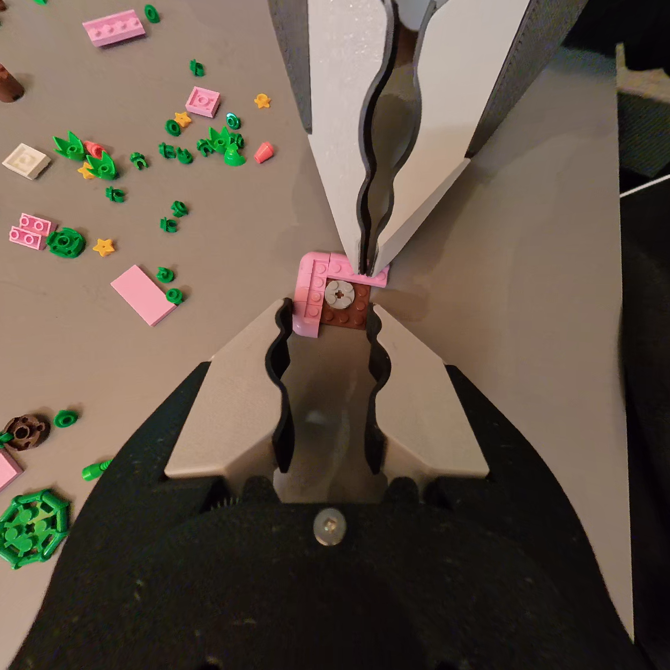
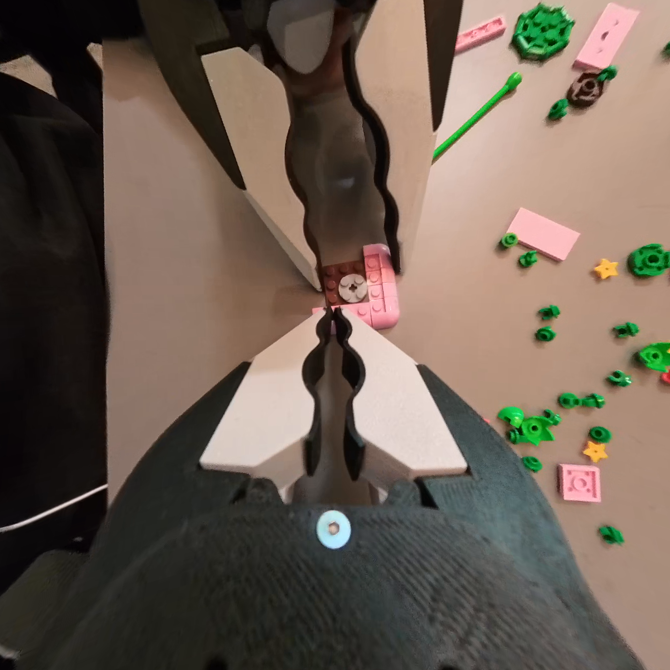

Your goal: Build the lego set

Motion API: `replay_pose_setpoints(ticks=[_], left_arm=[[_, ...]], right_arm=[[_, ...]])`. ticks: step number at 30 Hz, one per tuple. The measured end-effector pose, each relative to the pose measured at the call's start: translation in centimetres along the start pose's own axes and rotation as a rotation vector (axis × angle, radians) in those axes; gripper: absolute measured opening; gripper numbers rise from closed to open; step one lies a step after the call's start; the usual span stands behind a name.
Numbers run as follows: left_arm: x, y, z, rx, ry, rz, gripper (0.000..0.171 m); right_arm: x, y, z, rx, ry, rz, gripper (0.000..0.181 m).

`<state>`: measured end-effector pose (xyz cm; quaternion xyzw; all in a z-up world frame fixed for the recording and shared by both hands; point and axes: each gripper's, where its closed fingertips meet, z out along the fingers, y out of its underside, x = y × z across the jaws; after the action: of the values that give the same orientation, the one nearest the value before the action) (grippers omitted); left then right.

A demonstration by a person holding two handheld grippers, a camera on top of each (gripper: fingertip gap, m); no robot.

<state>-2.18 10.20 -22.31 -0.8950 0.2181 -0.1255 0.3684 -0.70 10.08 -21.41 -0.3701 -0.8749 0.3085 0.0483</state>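
Near the tabletop's edge, the left gripper (image 1: 328, 308) brackets the brown plate (image 1: 346, 311), fingers spread against its sides. The right gripper (image 2: 333, 311), pinched closed, presses a pink brick (image 1: 362, 273) down. Off-centre pressure could tip or skid the base.

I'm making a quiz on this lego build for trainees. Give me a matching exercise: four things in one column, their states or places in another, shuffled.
1. left gripper
2. right gripper
3. grey round piece
4. pink flat tile

A. lies loose on the table
B. shut on the pink strip
C. sits on the brown plate
D. holds the build from both sides

Pairs: 1-D, 2-B, 3-C, 4-A
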Motion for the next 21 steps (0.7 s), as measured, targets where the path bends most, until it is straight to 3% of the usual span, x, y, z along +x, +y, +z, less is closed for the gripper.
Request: replay_pose_setpoints(ticks=[5, 12, 16, 21], left_arm=[[0.0, 0.0, 0.0, -0.002, -0.011, 0.009, 0.039], [-0.1, 0.1, 0.1, -0.005, -0.027, 0.022, 0.040], [-0.1, 0.1, 0.0, -0.005, -0.029, 0.021, 0.040], [-0.1, 0.1, 0.0, -0.006, -0.039, 0.020, 0.040]], right_arm=[[0.0, 0.0, 0.1, -0.112, 0.020, -0.046, 0.000], [0.0, -2.1, -1.1, 0.005, 0.140, -0.010, 0.000], [1.0, -0.8, -0.8, -0.103, 0.250, -0.008, 0.000], [0.9, 0.1, -0.1, -0.197, 0.258, -0.018, 0.000]])
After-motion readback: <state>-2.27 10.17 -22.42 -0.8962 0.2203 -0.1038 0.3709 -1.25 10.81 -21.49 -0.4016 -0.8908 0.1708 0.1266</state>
